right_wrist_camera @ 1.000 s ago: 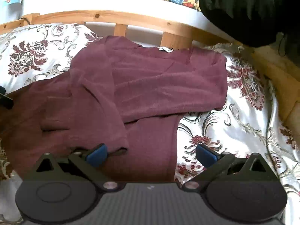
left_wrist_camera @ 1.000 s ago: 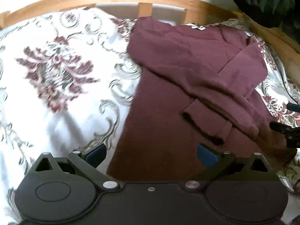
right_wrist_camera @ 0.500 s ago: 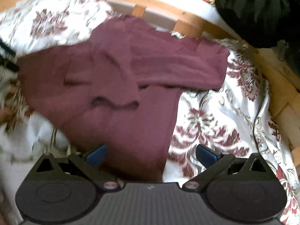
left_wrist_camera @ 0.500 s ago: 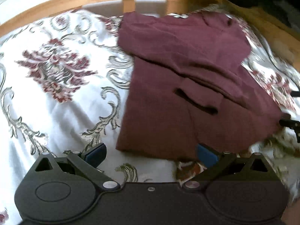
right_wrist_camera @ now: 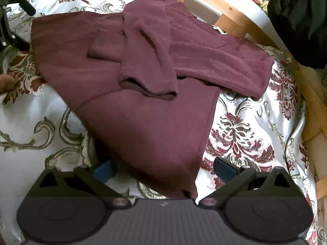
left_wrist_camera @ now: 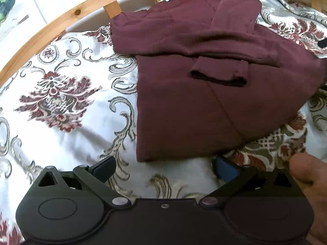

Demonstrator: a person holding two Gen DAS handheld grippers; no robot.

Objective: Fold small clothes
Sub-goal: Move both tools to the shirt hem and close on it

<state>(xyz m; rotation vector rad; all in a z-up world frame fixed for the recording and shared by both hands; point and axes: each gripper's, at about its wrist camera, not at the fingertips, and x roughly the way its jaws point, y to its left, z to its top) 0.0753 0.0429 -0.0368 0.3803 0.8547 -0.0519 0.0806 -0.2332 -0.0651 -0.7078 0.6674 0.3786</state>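
Observation:
A small maroon long-sleeved top [left_wrist_camera: 194, 102] lies flat on the floral bedspread, both sleeves folded across its body. In the left wrist view my left gripper [left_wrist_camera: 165, 168] is open just short of the top's hem corner, touching no cloth. A thumb [left_wrist_camera: 306, 169] rests by its right finger. In the right wrist view the same top [right_wrist_camera: 143, 112] spreads ahead, one sleeve cuff [right_wrist_camera: 149, 89] lying over the middle. My right gripper [right_wrist_camera: 163, 170] is open, its fingers either side of the hem's near corner. The left gripper [right_wrist_camera: 12, 20] shows at the far left edge.
A white bedspread [left_wrist_camera: 61, 102] with maroon and grey flowers covers the bed. A curved wooden bed rail [left_wrist_camera: 61, 18] runs along the far side, seen also as the rail [right_wrist_camera: 235, 14] in the right wrist view. A dark bundle of cloth [right_wrist_camera: 300, 20] sits beyond it.
Both grippers have pulled back and swung outward from the top; its hem corners now lie just ahead of the open fingers. The sleeves stay folded over the body.

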